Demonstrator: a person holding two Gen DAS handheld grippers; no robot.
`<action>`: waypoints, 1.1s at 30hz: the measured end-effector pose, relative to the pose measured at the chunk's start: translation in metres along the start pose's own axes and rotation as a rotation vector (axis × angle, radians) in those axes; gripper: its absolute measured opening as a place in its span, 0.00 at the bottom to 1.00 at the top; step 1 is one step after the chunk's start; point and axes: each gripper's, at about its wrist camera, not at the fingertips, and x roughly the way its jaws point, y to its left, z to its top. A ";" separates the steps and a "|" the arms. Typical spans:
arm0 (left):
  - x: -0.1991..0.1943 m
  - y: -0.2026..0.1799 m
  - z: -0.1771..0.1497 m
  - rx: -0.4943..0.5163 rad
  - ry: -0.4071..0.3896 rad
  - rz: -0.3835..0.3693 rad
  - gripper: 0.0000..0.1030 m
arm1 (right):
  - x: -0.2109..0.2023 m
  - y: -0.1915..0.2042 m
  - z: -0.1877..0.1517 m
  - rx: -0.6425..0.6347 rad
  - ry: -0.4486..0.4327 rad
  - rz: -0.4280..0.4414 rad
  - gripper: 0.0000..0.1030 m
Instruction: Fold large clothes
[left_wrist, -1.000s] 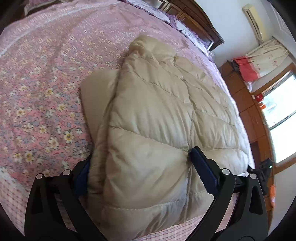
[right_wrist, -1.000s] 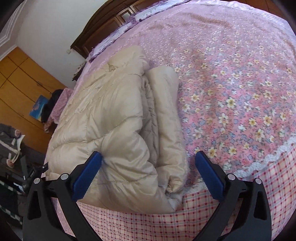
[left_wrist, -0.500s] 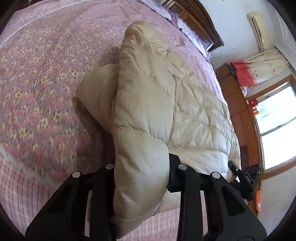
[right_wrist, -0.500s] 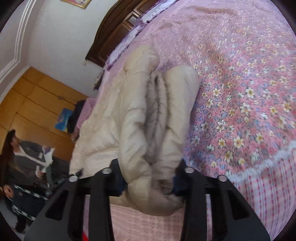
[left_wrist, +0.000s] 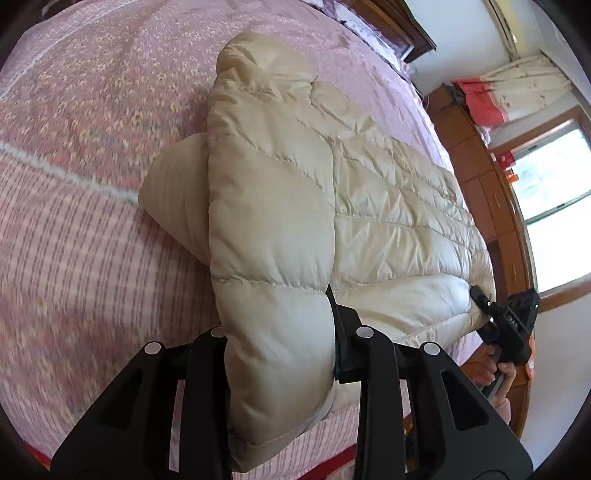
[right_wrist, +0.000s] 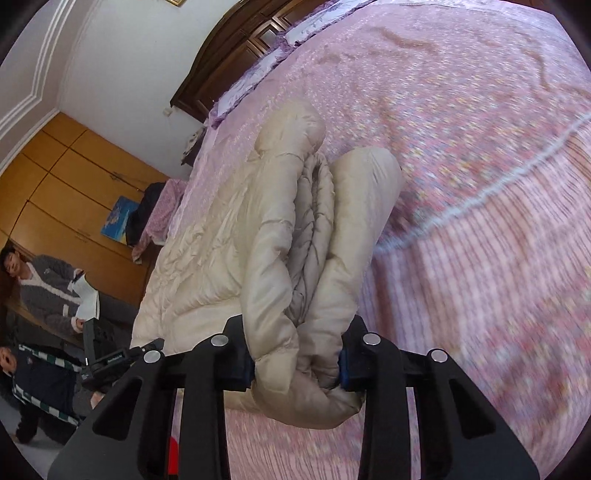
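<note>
A large cream quilted down jacket lies folded lengthwise on the pink floral bed cover. My left gripper is shut on the thick near corner of the jacket. My right gripper is shut on the other near corner, where several padded layers bunch between the blue pads. The near edge is lifted off the bed. The right gripper also shows in the left wrist view, at the jacket's far right corner. The left gripper shows in the right wrist view.
The bed's near edge has a pink checked skirt. A dark wooden headboard is at the far end. Wooden wardrobes and two people stand on one side. A window and cabinets are on the other.
Both grippers went from open around the jacket's near corners to shut on them. They have since raised the near edge and both views have tilted over the bed's edge.
</note>
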 end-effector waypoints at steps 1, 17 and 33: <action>-0.001 0.000 -0.003 0.004 0.000 0.004 0.29 | -0.003 -0.002 -0.004 -0.001 0.003 0.000 0.32; -0.056 -0.013 -0.038 0.129 -0.041 0.154 0.61 | -0.002 -0.013 -0.025 -0.120 -0.031 -0.165 0.76; -0.080 -0.070 -0.027 0.241 -0.214 0.288 0.62 | 0.033 -0.033 -0.007 -0.013 0.039 0.033 0.83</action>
